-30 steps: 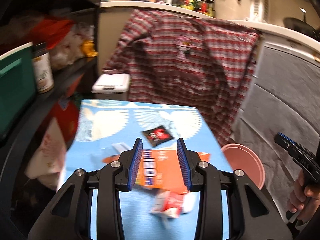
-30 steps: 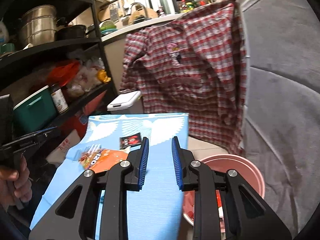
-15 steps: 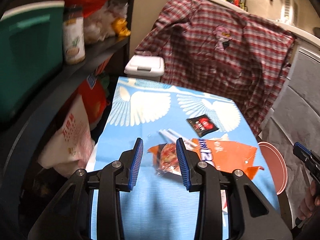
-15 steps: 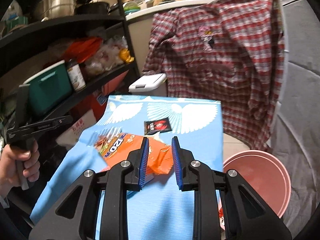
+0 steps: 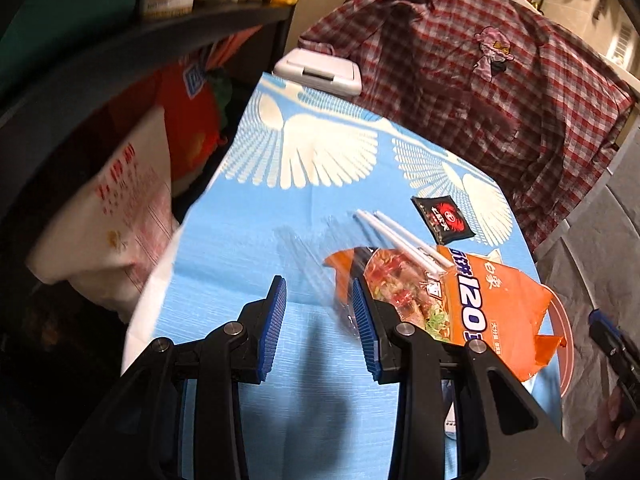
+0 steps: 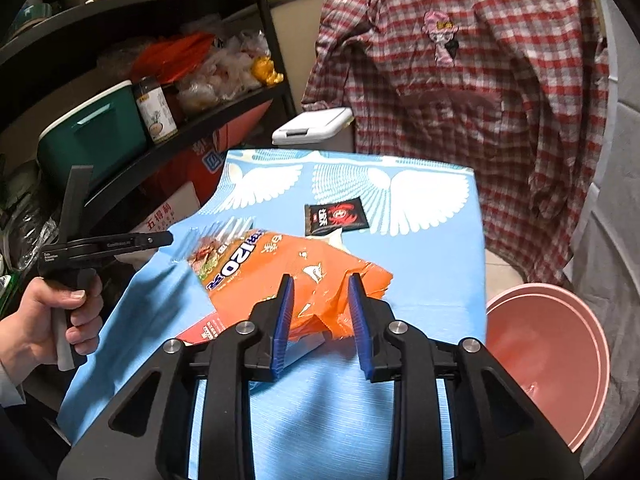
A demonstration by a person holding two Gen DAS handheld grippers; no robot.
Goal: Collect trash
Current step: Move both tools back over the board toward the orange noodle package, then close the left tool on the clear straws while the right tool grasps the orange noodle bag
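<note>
Orange noodle wrapper (image 5: pixel 492 304) reads "120"; black sachet (image 6: pixel 335 216) unreadable.

The torn orange noodle wrapper (image 6: pixel 304 276) lies crumpled just ahead of the right gripper (image 6: pixel 320 320). The small black sachet (image 6: pixel 335 216) lies flat beyond it, two white straws (image 5: pixel 404 242) across its far end.

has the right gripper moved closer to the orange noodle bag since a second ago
Yes. The right gripper has come forward and down over the blue tablecloth; its jaws, just opening, now frame the orange bag without pressing it.
</note>
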